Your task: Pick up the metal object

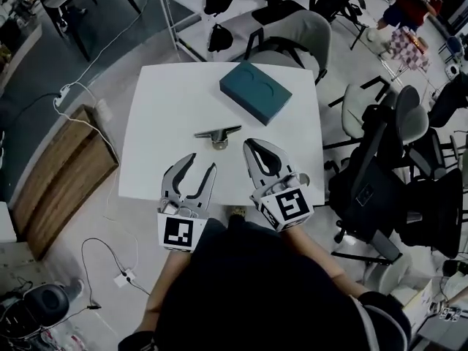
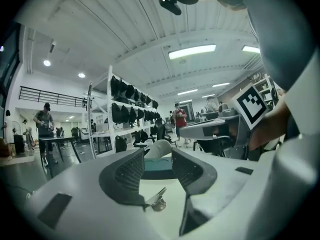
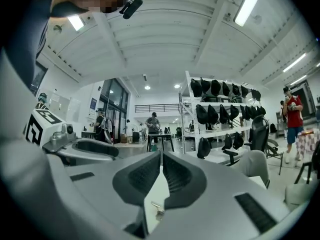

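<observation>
The metal object [image 1: 218,134], a small silver cleat-like piece with a long bar, lies near the middle of the white table [image 1: 161,115]. My left gripper [image 1: 202,161] hovers just short of it and slightly left, open, with nothing between its fingers. In the left gripper view the metal object [image 2: 157,200] shows low between the spread jaws of the left gripper [image 2: 157,159]. My right gripper [image 1: 250,146] sits to the right of the object, its jaws shut and empty. In the right gripper view the right gripper [image 3: 161,156] leaves only a thin slit, with the metal object [image 3: 158,210] below it.
A teal box [image 1: 255,91] lies on the table beyond the metal object. Black office chairs [image 1: 380,167] crowd the table's right side and a grey chair [image 1: 300,35] stands behind it. A wooden panel [image 1: 58,174] and cables lie on the floor to the left.
</observation>
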A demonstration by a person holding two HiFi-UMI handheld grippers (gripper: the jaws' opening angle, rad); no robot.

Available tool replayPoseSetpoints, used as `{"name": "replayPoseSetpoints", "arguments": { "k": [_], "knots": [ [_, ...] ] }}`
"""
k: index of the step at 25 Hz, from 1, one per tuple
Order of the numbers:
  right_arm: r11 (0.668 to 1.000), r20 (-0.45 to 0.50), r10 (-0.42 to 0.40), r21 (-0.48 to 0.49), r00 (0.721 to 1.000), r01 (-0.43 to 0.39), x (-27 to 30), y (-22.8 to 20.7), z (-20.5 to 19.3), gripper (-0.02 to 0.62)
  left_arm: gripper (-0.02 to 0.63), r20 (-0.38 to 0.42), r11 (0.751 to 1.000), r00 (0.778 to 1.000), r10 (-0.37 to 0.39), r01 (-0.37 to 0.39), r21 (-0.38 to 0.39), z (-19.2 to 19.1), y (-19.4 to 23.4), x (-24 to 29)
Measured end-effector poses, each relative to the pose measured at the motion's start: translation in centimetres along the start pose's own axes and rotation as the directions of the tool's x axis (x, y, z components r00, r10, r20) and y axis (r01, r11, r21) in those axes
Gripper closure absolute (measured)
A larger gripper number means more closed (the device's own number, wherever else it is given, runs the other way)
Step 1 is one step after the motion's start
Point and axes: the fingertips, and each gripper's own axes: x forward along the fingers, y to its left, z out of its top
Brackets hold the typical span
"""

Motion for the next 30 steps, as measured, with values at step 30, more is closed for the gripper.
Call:
{"name": "replayPoseSetpoints", "arguments": {
  "k": [30],
  "knots": [
    [0.959,-0.275,-0.218,0.117,0.937,0.257,2.5,-6.2,-9.3,0.566,0.457,-0.690,0.744,0.667,-0.279,0.605,0.284,-22.3,-0.8,11.8]
  ]
}}
